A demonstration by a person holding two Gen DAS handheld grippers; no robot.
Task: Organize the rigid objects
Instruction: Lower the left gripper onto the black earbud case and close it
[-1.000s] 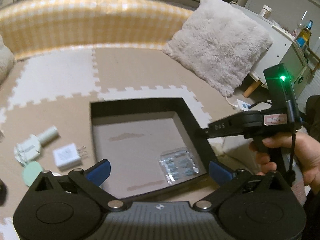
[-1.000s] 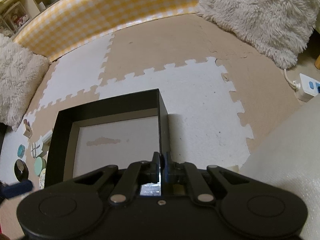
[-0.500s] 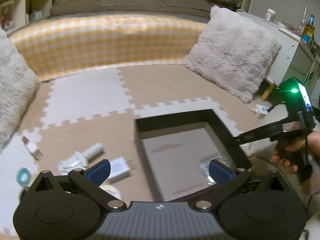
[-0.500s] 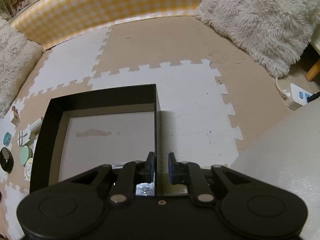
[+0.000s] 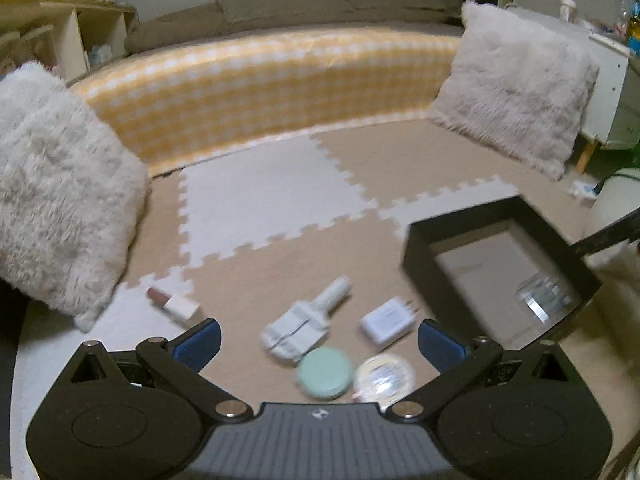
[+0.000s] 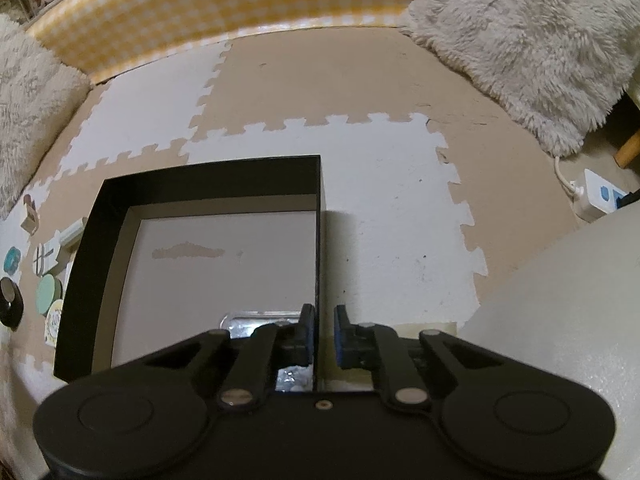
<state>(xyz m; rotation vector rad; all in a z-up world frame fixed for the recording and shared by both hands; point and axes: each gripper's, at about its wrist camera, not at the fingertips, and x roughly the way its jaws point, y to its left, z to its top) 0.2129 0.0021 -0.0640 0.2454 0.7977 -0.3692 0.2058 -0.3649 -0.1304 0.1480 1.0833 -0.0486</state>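
Observation:
A black open box (image 5: 424,236) (image 6: 208,168) stands on the foam mat with a silver blister pack (image 5: 544,296) (image 6: 256,320) inside. My right gripper (image 6: 322,336) straddles the box's right wall, its jaws slightly apart and off the wall. My left gripper (image 5: 318,338) is wide open and empty above loose items: a white charger (image 5: 386,324), a white bundled device (image 5: 300,328), a mint round case (image 5: 324,372), a clear round tin (image 5: 384,374) and a lipstick (image 5: 172,302). Several of these items show left of the box in the right wrist view (image 6: 48,292).
A yellow checked cushion wall (image 5: 260,92) runs along the back. Fluffy pillows lie at left (image 5: 52,196) and right (image 5: 516,80) (image 6: 532,36). A white power strip (image 6: 596,196) lies at far right. A black round object (image 6: 10,306) sits at the left edge.
My left gripper has swung left from over the box to over the loose items. My right gripper's jaws have parted from the box's right wall.

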